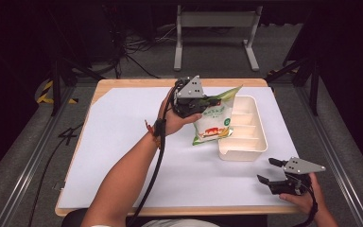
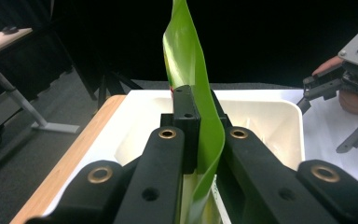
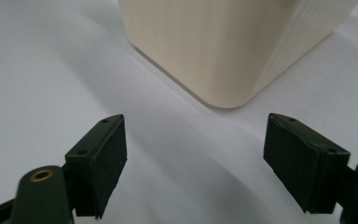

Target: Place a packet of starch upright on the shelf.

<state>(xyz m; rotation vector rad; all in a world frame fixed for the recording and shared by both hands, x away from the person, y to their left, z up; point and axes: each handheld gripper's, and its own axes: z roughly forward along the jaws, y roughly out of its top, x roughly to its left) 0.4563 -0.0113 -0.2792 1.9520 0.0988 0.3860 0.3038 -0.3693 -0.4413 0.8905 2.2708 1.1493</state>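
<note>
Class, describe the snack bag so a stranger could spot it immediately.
On the white-covered table, find the cream plastic divided tray. At its left edge the left gripper holds up a green-topped white snack bag, the table's one colourful printed item.

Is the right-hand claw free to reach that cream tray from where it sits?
Probably yes. The right gripper rests open on the white sheet just short of the tray, with bare sheet between its jaws and the tray's corner.

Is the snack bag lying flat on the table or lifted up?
Lifted up. The left gripper pinches the snack bag by its top edge, and it hangs tilted beside the cream divided tray. Its bottom edge looks close to the table.
</note>
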